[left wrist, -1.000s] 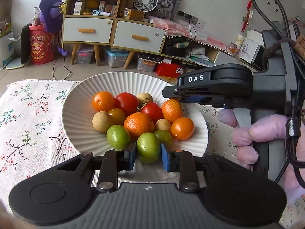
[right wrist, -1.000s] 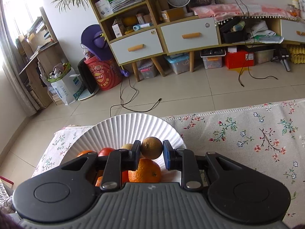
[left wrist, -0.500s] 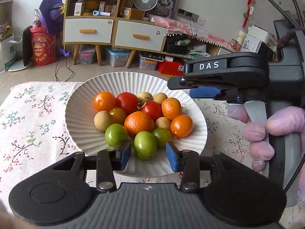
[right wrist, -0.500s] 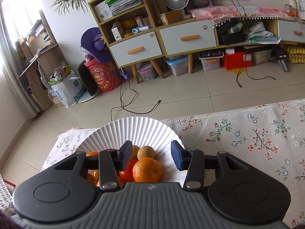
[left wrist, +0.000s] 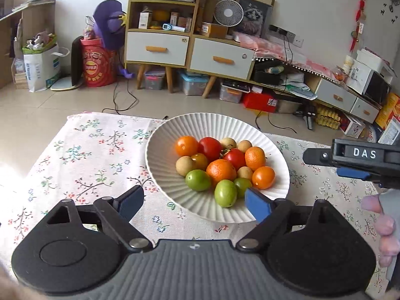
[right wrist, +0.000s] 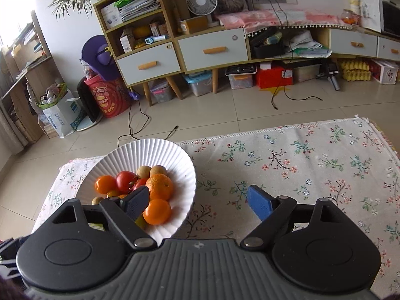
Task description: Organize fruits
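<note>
A white ribbed plate (left wrist: pixel 160 150) on the floral cloth holds several fruits: oranges, red tomatoes, tan longans and green plums. One green plum (left wrist: pixel 225 193) lies at the plate's near edge. My left gripper (left wrist: pixel 193 203) hangs above the plate's near rim, its jaws opening wide, pads touching nothing. In the right wrist view the plate (right wrist: pixel 185 195) sits at lower left with a tan longan (right wrist: pixel 158 170) resting among the fruit. My right gripper (right wrist: pixel 198 203) is drawn back over the plate's right rim, jaws opening and nothing between them. Its body also shows at the right edge of the left wrist view.
The floral tablecloth (right wrist: pixel 300 165) spreads to the right of the plate, its fringed far edge at the table's end. Beyond lie a tiled floor with cables and a cabinet (left wrist: pixel 185 50) with drawers. A person's fingers (left wrist: pixel 382 225) grip the right tool.
My left gripper let go of the green plum, which now lies on the plate, and pulled back. My right gripper released the tan longan into the plate, opened wide and moved right.
</note>
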`<state>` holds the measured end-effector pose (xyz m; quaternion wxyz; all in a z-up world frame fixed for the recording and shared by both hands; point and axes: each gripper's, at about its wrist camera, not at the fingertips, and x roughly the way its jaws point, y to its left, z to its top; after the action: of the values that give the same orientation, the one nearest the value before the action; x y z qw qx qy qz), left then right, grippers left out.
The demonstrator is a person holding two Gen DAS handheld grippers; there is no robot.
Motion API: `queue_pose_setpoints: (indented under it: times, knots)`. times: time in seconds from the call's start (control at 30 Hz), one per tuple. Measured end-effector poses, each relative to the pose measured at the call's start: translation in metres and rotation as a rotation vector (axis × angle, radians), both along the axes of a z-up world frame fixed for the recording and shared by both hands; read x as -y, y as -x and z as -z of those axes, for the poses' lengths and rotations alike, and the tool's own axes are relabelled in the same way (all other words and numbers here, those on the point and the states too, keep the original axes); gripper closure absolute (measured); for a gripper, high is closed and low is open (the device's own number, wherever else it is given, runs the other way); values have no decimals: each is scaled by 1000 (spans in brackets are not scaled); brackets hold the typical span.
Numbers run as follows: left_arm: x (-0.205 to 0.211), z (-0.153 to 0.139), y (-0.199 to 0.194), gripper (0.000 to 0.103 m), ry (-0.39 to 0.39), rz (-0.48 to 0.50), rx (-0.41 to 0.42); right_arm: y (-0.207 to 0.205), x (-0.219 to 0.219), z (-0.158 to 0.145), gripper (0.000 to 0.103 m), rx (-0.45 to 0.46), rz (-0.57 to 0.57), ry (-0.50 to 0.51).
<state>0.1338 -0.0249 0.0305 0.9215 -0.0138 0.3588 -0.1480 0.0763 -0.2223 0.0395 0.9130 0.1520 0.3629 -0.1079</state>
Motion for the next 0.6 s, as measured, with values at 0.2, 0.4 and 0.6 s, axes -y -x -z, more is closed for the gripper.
queue_pose_setpoints:
  times: [0.2,0.4,0.6]
  knots:
    - [-8,-6,17,3,-40,-29,-32,24,-13,-7,5,-57,6,41]
    - [-16,-8,40,2,-63,-45,-82,54,-32,-13,3,-108,-10,109]
    - [-23,-15,65,2,-100,-64,-88,82,-54,-13,1,-109,-54,139]
